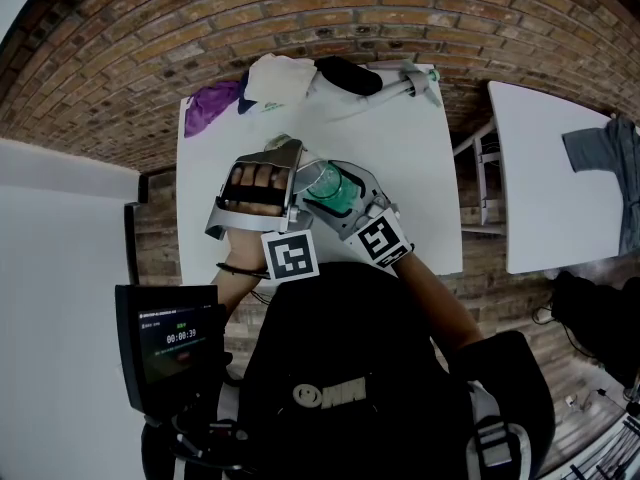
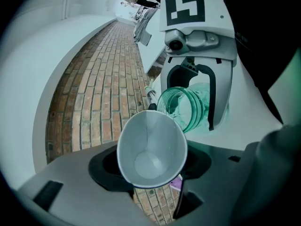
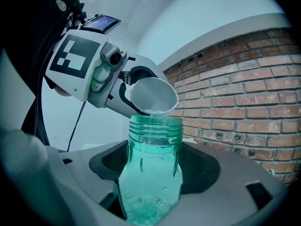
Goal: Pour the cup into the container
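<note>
Item, paper cup (image 2: 151,149): being held clenched between the left gripper (image 2: 150,171) fingers, tipped so that its long axis is slanting down toward the right gripper (image 3: 153,178). Item, green see-through container (image 3: 155,135): being grasped round its body by the right fingers, mouth uppermost, over the near part of the white counter (image 1: 400,138). The cup's lip is hanging just above the container's mouth. Contents: the cup is looking nearly drained, with what seems a last thin trickle leaving the lip; a shallow bubbly pool is lying in the container's base.
</note>
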The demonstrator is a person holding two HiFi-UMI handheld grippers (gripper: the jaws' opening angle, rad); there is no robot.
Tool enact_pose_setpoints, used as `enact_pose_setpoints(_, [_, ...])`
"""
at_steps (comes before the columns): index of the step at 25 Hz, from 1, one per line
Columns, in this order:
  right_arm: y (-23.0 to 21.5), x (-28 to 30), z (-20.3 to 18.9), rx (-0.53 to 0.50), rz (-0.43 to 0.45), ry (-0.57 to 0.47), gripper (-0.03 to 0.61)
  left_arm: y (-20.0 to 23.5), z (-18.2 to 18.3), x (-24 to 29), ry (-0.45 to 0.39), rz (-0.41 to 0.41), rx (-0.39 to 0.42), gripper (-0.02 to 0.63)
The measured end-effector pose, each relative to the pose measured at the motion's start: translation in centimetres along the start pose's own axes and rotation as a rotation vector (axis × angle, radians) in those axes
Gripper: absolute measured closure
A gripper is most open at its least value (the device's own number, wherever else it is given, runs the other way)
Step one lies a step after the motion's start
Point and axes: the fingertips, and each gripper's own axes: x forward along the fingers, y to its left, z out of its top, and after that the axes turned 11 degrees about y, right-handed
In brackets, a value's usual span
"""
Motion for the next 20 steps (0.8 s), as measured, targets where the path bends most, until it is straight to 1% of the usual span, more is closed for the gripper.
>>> enact_pose_setpoints(20, [0.01, 0.00, 0.06, 0.000, -0.002, 0.001, 0.250, 0.26, 0.11, -0.15, 0.015, 0.039, 0.020, 0.330])
